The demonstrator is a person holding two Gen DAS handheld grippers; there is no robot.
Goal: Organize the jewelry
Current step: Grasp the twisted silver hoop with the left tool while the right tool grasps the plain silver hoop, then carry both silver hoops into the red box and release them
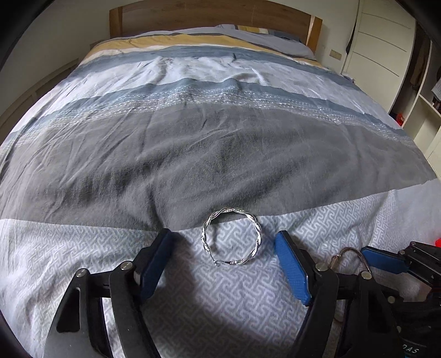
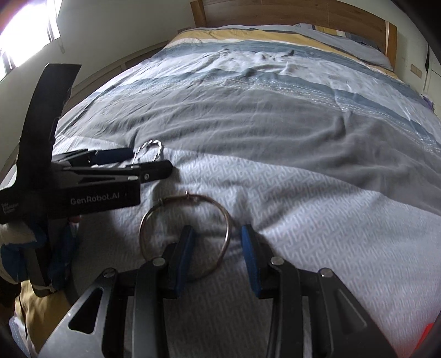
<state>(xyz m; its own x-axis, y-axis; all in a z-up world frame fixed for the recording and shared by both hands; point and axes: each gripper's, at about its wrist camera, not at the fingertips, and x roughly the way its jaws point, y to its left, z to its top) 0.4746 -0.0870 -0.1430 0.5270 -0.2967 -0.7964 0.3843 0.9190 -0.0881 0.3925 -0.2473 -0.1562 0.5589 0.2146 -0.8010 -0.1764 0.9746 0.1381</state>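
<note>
Twisted silver bangle (image 1: 231, 236), plain bangle (image 2: 184, 234), flat

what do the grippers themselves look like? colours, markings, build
Both match: the left gripper and right gripper have black linkage arms with silver pivot pins and flat blue pads on the fingertips. Seen from the right wrist camera, the left gripper's black body carries white "GenRobot.AI" lettering. No cables visible; the holder's sleeves can't be made out clearly.

- two bracelets total: one twisted silver bangle (image 1: 231, 236) and one plain thin hoop bangle (image 2: 184, 236)
- two grippers, the left gripper (image 1: 223, 242) and the right gripper (image 2: 216, 239), each with two blue-padded fingers
- one bed (image 1: 220, 137) with one striped duvet
- one wooden headboard (image 1: 215, 16)
- one white wardrobe (image 1: 386, 41)
</note>
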